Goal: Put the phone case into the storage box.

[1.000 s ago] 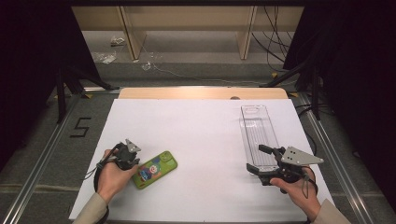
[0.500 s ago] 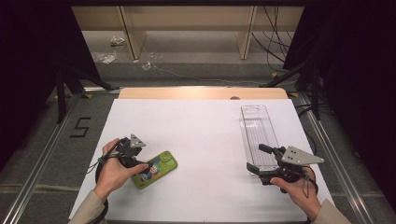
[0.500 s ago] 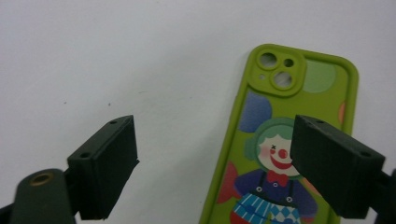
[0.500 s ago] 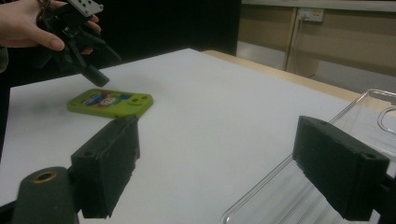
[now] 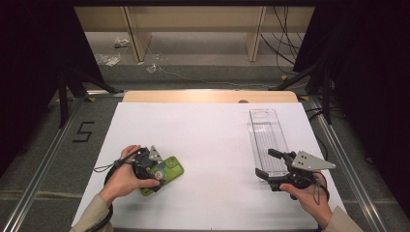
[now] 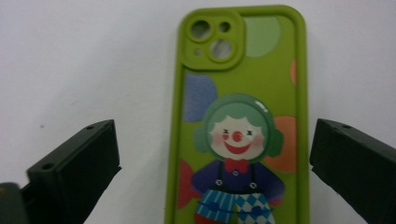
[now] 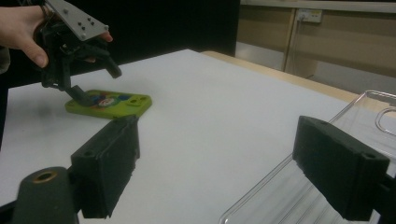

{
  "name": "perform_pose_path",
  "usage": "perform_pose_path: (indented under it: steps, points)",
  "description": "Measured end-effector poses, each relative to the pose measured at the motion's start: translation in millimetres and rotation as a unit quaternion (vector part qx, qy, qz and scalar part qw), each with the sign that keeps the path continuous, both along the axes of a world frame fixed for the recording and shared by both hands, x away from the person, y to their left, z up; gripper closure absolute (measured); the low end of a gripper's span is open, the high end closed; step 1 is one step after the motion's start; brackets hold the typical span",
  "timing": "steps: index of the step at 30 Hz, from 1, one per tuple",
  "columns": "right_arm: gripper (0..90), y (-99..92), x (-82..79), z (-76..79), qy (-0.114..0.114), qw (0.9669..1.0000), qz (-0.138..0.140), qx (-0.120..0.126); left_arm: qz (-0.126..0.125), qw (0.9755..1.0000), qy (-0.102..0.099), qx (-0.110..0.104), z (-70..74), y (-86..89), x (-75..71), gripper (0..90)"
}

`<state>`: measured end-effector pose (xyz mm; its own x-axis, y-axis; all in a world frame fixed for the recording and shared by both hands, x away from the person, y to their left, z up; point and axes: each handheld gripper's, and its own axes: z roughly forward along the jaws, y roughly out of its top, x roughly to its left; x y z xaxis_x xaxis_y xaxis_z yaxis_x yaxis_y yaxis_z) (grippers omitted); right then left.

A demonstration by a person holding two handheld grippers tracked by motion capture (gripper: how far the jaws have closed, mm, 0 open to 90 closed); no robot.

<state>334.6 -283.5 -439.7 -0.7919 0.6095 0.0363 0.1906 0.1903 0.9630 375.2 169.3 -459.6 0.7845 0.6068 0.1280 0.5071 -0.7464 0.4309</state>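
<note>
Phone case (image 6: 238, 121), green with a clown print, lies flat and face down on the white table (image 5: 212, 145) at near left; left gripper (image 5: 153, 170) hangs over it, its jaws just opened wide and clear of both long edges, apparently a release; right gripper (image 5: 267, 163) waits open and empty beside the clear plastic tray (image 5: 266, 133), probably the case's destination.

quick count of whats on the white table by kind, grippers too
phone case, green with a clown print: 1
clear plastic tray: 1
handheld grippers: 2, the left gripper and the right gripper
total: 4
</note>
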Motion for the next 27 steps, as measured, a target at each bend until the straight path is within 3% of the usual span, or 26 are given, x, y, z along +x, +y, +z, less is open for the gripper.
perform_pose_path:
  steps: [6, 27]
  points:
    - [15.8, -0.3, -0.3, 0.5, -0.002, 1.0, -0.001, -0.001, -0.006, 0.9999, 0.012, 0.008, -6.4, -4.5, 3.1, 6.3]
    - [15.7, -0.5, -0.1, 0.5, -0.001, 1.0, -0.003, 0.0, -0.011, 0.999, 0.036, 0.025, -13.0, -8.3, 8.2, 6.7]
